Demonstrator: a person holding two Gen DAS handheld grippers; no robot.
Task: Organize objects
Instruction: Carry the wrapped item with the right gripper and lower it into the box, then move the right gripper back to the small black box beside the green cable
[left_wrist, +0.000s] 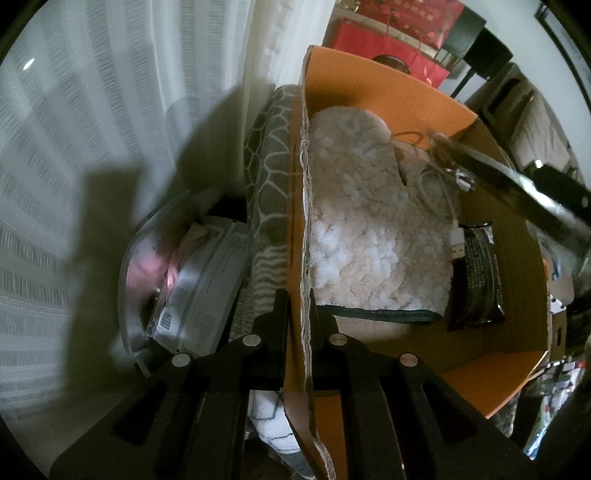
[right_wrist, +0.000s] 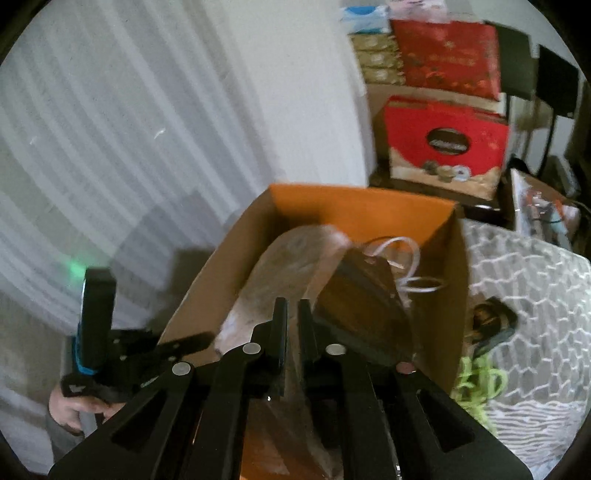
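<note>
Your left gripper (left_wrist: 299, 317) pinches the box (left_wrist: 388, 92) wall; right gripper (right_wrist: 291, 325), jaws slightly apart around clear wrap, hovers over it; slipper (left_wrist: 365, 221), cable (left_wrist: 436, 184), packet (left_wrist: 476, 277) packed, green cord (right_wrist: 476, 384) left outside.

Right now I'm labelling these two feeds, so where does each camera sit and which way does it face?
Left wrist: on the left gripper, looking steeply down its fingers, shut on the cardboard box wall; fluffy mitt inside.
Right wrist: on the right gripper, looking down into the box from above, a clear packet between its fingers; the hand holding the left gripper shows lower left.
Shared: box, mitt, red gift boxes, curtain.
</note>
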